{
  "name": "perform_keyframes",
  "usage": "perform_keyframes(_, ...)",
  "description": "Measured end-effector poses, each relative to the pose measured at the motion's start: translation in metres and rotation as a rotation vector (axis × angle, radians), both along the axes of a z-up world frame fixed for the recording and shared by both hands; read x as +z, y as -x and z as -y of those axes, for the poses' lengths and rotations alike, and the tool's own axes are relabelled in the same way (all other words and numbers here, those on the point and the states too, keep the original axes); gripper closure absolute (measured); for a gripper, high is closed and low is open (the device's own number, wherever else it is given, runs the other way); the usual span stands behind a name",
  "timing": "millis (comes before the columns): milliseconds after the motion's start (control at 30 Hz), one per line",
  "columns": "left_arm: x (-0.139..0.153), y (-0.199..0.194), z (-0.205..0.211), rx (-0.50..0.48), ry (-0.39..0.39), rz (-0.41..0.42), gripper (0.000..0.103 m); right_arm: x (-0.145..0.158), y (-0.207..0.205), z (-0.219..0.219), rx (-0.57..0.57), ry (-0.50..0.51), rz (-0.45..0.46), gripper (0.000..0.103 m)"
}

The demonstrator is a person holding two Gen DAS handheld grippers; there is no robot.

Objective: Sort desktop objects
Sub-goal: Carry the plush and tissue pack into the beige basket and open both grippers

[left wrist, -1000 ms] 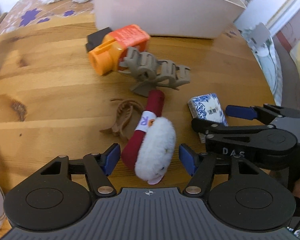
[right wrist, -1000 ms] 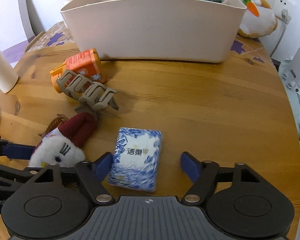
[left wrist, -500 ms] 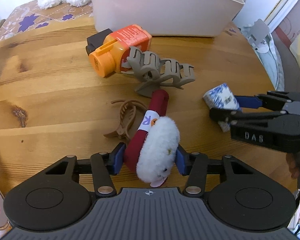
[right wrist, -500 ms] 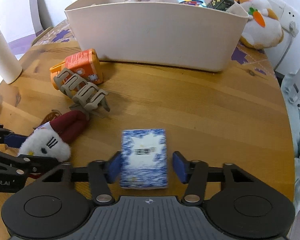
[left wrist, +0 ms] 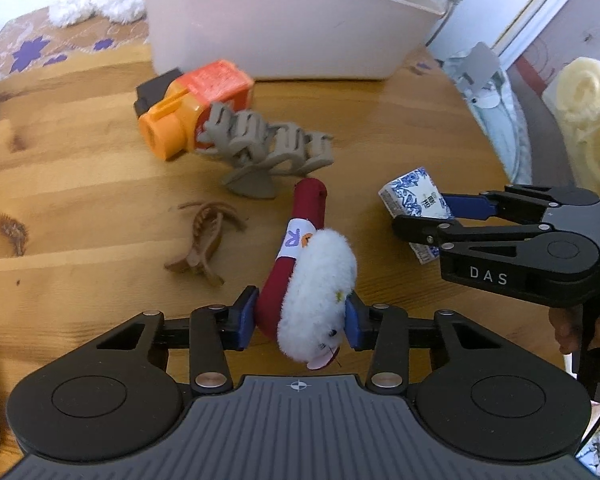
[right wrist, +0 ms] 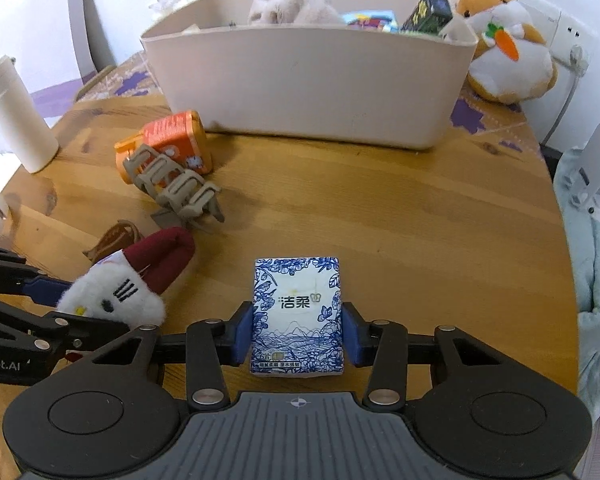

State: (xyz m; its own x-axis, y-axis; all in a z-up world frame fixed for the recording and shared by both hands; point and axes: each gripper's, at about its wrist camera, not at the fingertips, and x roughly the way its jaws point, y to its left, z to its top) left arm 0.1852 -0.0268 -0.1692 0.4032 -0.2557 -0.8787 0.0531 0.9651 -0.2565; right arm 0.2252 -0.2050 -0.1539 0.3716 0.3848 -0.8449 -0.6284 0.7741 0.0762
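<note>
My left gripper (left wrist: 298,318) is shut on a white and dark red plush toy (left wrist: 316,276), held just above the wooden table (left wrist: 80,184). My right gripper (right wrist: 296,338) is shut on a blue and white tissue pack (right wrist: 297,312), lifted off the table; the pack also shows in the left wrist view (left wrist: 414,198). The plush also shows in the right wrist view (right wrist: 124,288). A beige storage bin (right wrist: 312,92) holding toys stands at the back of the table.
On the table lie an orange bottle (left wrist: 196,108), a large grey hair claw (left wrist: 268,148) and a small brown hair claw (left wrist: 204,244). A white cup (right wrist: 14,116) stands at the left. A hamster plush with a carrot (right wrist: 504,48) sits right of the bin.
Both grippers closed, the left on the plush toy and the right on the tissue pack, and both lifted their objects off the table toward the bin.
</note>
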Motion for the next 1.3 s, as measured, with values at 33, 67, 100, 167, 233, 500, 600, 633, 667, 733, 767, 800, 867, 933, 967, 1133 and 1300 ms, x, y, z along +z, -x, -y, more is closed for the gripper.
perform_keyframes(33,0.004,-0.001,0.001,-0.005,0.003,0.008,0.059,0.003,0.000,0.002,0.001,-0.005,0.007,0.061)
perform_keyframes(67,0.006,-0.003,0.002,-0.007,0.004,0.014,0.059,0.008,0.000,0.003,-0.001,-0.011,0.016,0.061)
perform_keyframes(100,0.009,-0.004,0.003,-0.008,0.003,0.020,0.059,0.012,0.000,0.005,-0.002,-0.017,0.023,0.061)
perform_keyframes(167,0.015,-0.005,0.001,-0.010,0.008,0.030,0.059,0.020,-0.002,0.009,-0.007,-0.029,0.036,0.061)
perform_keyframes(233,0.021,-0.007,0.000,-0.010,0.012,0.037,0.059,0.029,-0.005,0.014,-0.015,-0.045,0.050,0.061)
perform_keyframes(500,0.055,-0.006,0.001,-0.052,0.037,0.103,0.060,0.064,-0.022,0.031,-0.073,-0.096,0.116,0.061)
perform_keyframes(600,0.068,-0.009,0.003,-0.055,0.049,0.132,0.060,0.076,-0.029,0.037,-0.094,-0.118,0.141,0.061)
perform_keyframes(633,0.073,-0.010,0.003,-0.053,0.055,0.144,0.060,0.081,-0.032,0.038,-0.100,-0.125,0.153,0.061)
perform_keyframes(667,0.077,-0.013,0.002,-0.050,0.061,0.156,0.060,0.085,-0.035,0.039,-0.104,-0.130,0.165,0.061)
perform_keyframes(733,0.088,-0.017,0.001,-0.043,0.066,0.182,0.060,0.092,-0.040,0.040,-0.114,-0.140,0.184,0.061)
perform_keyframes(767,0.094,-0.021,0.000,-0.039,0.065,0.198,0.060,0.097,-0.043,0.040,-0.118,-0.146,0.194,0.061)
perform_keyframes(800,0.098,-0.023,-0.003,-0.036,0.063,0.213,0.060,0.101,-0.046,0.040,-0.120,-0.152,0.204,0.061)
perform_keyframes(867,0.108,-0.031,-0.006,-0.028,0.055,0.242,0.060,0.108,-0.051,0.038,-0.120,-0.163,0.224,0.061)
perform_keyframes(933,0.116,-0.041,-0.012,-0.011,0.048,0.268,0.060,0.116,-0.058,0.035,-0.119,-0.174,0.247,0.061)
perform_keyframes(967,0.120,-0.044,-0.017,-0.004,0.045,0.279,0.060,0.120,-0.061,0.034,-0.117,-0.179,0.256,0.061)
perform_keyframes(1133,0.137,-0.066,-0.032,0.034,0.008,0.331,0.060,0.135,-0.077,0.023,-0.111,-0.200,0.298,0.061)
perform_keyframes(1300,0.148,-0.089,-0.044,0.053,-0.032,0.371,0.059,0.145,-0.093,0.009,-0.100,-0.202,0.337,0.061)
